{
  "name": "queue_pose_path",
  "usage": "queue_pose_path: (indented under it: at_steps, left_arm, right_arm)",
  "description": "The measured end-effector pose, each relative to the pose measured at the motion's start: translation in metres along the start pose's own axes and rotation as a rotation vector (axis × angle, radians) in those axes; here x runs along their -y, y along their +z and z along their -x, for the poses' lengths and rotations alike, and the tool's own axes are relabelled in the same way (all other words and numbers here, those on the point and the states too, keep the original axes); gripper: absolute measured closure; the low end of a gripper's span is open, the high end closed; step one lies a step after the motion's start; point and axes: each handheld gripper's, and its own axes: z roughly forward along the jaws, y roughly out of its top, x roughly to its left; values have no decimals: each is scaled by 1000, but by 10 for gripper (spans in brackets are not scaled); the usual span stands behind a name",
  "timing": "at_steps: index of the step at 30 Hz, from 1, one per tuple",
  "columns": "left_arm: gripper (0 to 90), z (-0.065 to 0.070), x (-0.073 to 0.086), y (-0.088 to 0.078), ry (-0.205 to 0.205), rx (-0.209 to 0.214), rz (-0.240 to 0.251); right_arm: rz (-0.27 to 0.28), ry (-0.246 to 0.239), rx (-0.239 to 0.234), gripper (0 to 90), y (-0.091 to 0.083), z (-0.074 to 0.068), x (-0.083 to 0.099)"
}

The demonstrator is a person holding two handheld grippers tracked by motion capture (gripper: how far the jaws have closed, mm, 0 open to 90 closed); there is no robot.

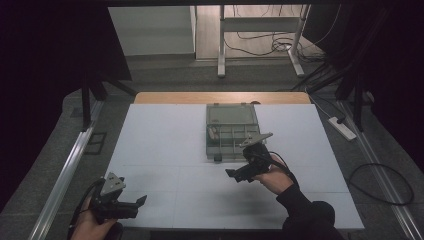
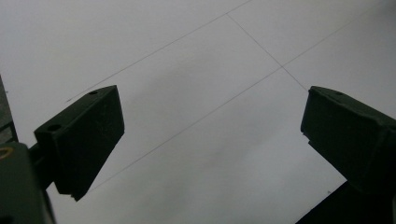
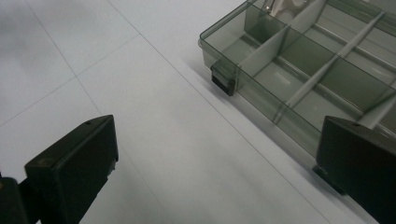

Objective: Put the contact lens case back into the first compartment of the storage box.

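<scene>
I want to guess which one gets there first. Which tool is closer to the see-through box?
The right tool. It hovers just in front of the see-through box, while the left tool sits far away near the table's front left corner.

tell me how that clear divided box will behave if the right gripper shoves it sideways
The compartment box looks like thin rigid plastic, so probably stiff and light. It sits flat on the smooth white table, so it would likely slide, not tip. Most compartments look empty; the small pale items may rattle.

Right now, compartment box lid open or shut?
Open. The compartment box has its lid folded back flat; the dividers are uncovered.
</scene>
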Motion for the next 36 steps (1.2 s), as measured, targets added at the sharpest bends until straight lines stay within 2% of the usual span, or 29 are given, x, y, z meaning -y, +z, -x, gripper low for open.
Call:
queue_pose_path:
  at_steps: [15, 36]
  left_arm:
    - [61, 0, 0, 0, -3, -1, 1]
    - [61, 0, 0, 0, -2, -3, 0]
  right_arm:
    - [0, 23, 3, 0, -18, 3, 21]
    - [-13, 51, 33, 0, -39, 6, 49]
